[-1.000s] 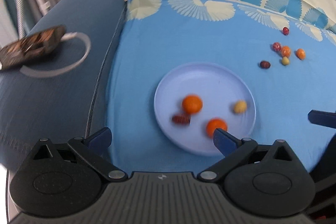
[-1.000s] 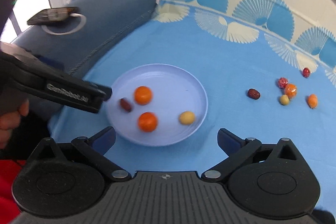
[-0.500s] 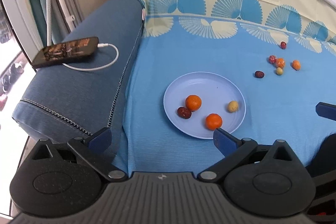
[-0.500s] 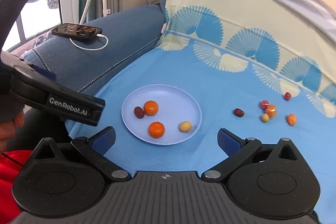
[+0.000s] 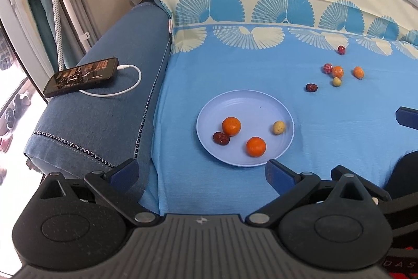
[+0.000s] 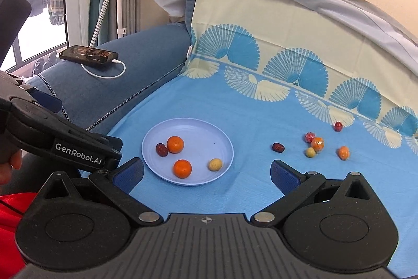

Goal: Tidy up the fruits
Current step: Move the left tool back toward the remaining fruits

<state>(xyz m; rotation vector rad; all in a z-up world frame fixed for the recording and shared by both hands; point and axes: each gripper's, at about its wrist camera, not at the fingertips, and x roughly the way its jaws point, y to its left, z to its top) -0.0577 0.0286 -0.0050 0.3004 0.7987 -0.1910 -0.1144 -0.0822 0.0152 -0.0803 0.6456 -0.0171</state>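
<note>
A pale blue plate (image 5: 250,103) (image 6: 198,124) lies on the blue cloth. It holds two oranges (image 5: 231,126) (image 5: 256,146), a dark red date (image 5: 221,138) and a yellowish fruit (image 5: 279,127). Several small loose fruits (image 5: 337,72) (image 6: 317,143) and another date (image 5: 311,87) (image 6: 278,147) lie on the cloth to the plate's right. My left gripper (image 5: 201,173) is open and empty, near the plate's front edge. My right gripper (image 6: 206,171) is open and empty, in front of the plate.
A phone (image 5: 81,76) (image 6: 88,54) on a white charging cable lies on the blue sofa arm (image 5: 109,106) at the left. The patterned backrest (image 5: 261,4) rises behind the cloth. The left gripper's body (image 6: 60,145) shows at the left of the right wrist view.
Both grippers have pulled back and up from the plate, so the plate and fruits look smaller and more of the sofa shows. The fruits have not moved.
</note>
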